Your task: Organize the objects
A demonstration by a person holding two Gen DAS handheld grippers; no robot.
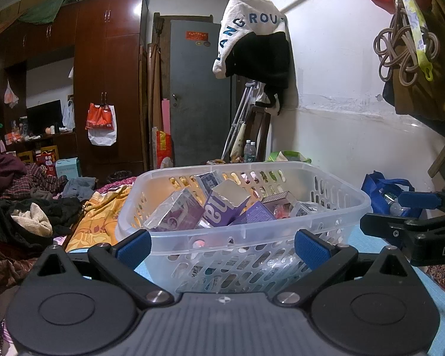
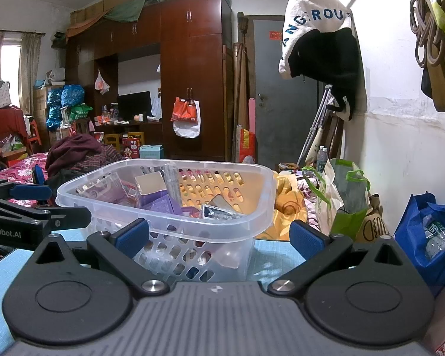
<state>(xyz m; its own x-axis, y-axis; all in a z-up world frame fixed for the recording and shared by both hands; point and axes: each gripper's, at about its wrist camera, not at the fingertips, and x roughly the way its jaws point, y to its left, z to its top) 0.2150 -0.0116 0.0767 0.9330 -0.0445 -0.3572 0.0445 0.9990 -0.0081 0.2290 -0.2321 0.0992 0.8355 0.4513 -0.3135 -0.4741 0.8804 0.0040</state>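
Left wrist view: left hand-held gripper spread wide, empty, facing translucent perforated plastic basket of purple boxes.
Right hand-held gripper: wide apart, empty.

Your basket sits on the bench ahead, boxes inside; wardrobe stands behind it.

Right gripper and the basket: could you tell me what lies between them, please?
Nothing but bare blue mat. In the right wrist view, the open right gripper faces the basket, with no object between.
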